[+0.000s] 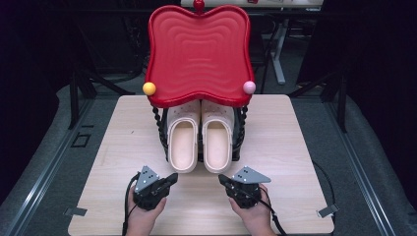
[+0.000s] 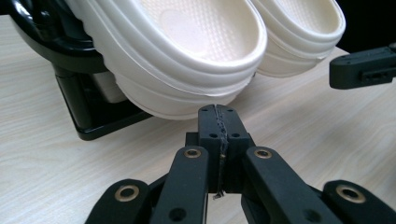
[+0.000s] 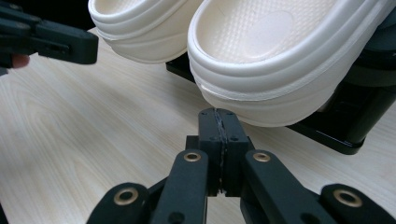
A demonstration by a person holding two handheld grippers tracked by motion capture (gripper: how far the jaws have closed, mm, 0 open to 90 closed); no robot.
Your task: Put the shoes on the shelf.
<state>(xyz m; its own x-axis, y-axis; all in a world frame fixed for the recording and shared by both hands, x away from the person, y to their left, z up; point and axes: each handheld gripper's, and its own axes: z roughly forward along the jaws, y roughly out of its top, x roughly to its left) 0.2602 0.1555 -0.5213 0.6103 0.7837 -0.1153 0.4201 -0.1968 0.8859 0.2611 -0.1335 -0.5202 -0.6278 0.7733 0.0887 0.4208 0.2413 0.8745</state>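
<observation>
Both my grippers sit low over the table (image 1: 123, 128), jaws pressed together with nothing between them: left gripper (image 1: 170, 179) aimed at the left clog (image 1: 183, 139), right gripper (image 1: 222, 180) aimed at the right clog (image 1: 218, 139). The pair of cream clogs sits side by side, touching or nearly so, on the bottom level of a black shoe rack (image 1: 162, 132), heels toward me and overhanging the rack's front edge, toes tucked under the red wavy tray (image 1: 198, 51) that tops the rack. A yellow ball (image 1: 149, 88) and a pink ball (image 1: 249, 87) cap the tray's front corners. In the left gripper view my closed tips (image 2: 218, 116) are just below and in front of the left clog's heel (image 2: 187, 70), not touching; the other gripper's jaw (image 2: 364, 67) pokes in at the right. In the right gripper view it's the same, tips (image 3: 218, 119) just short of the right clog's heel (image 3: 280, 74). Handling guess: moulded foam, so light, a bit squashy, rim springs back, matte surface not very slippery, nothing fragile. Best hold is probably the thick heel rim, one jaw inside the footbed and one on the outer wall; I need to open the jaws first. Pinching too hard would likely just fold the rim. Pull it straight toward me so the toe clears the tray and the rack posts.
</observation>
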